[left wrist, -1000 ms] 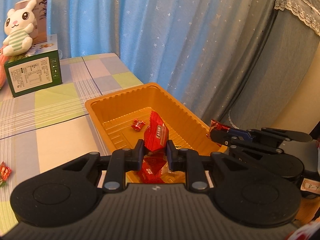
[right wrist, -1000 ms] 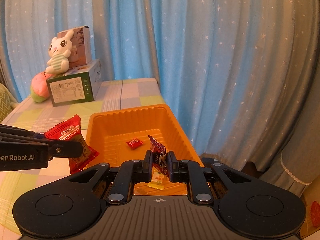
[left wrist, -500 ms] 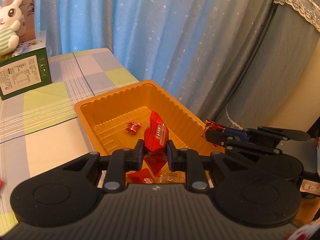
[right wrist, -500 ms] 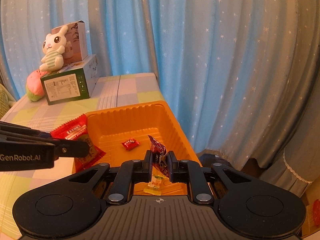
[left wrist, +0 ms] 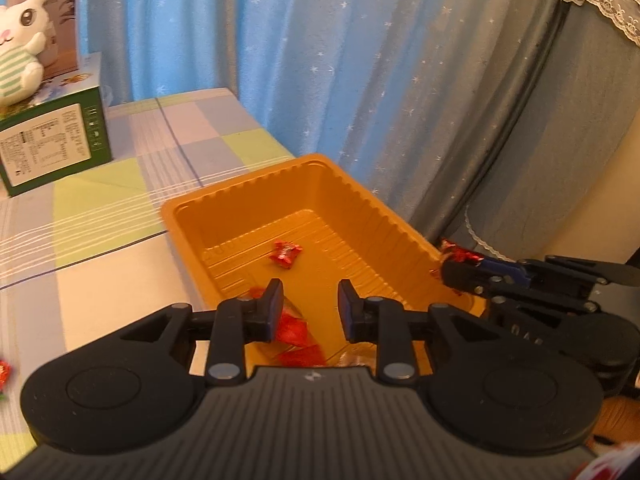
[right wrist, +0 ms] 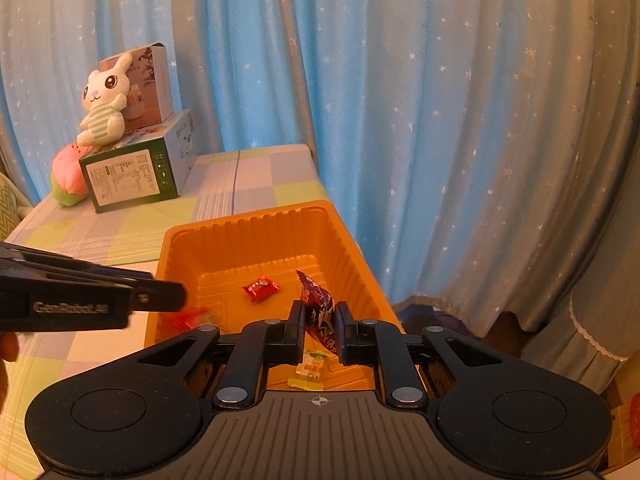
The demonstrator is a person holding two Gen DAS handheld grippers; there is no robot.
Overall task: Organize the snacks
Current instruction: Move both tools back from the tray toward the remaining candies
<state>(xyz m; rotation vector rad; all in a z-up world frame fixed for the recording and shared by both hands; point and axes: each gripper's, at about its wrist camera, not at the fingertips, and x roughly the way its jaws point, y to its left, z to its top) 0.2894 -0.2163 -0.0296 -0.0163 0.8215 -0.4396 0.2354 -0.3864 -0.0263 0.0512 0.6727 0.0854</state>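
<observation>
Over the near end of the orange tray [left wrist: 256, 182] my left gripper [left wrist: 310, 302] has its jaws opening, and nothing is pressed between the pads. The red snack packet [left wrist: 294, 328] lies loose in the tray just below the left finger. In the right wrist view that packet [right wrist: 186, 318] is a red blur under the left gripper's tip [right wrist: 178, 300]. My right gripper [right wrist: 318, 320] is shut on a dark red wrapped snack [right wrist: 318, 304] above the tray [right wrist: 240, 220]. It shows at the tray's right rim in the left wrist view [left wrist: 460, 276]. A small red candy [left wrist: 286, 254] [right wrist: 260, 289] and a yellow candy [right wrist: 310, 368] lie in the tray.
A green box [left wrist: 52, 144] [right wrist: 132, 176] with a bunny plush [right wrist: 104, 100] on it stands at the back left of the checked tablecloth, with a pink plush [right wrist: 68, 178] beside it. Another red snack [left wrist: 3, 372] lies at the far left. Blue curtains hang just past the table's right edge.
The left jaws have parted and the red packet has dropped from them into the tray. The left gripper has moved further over the tray. The right gripper has kept still with its snack.
</observation>
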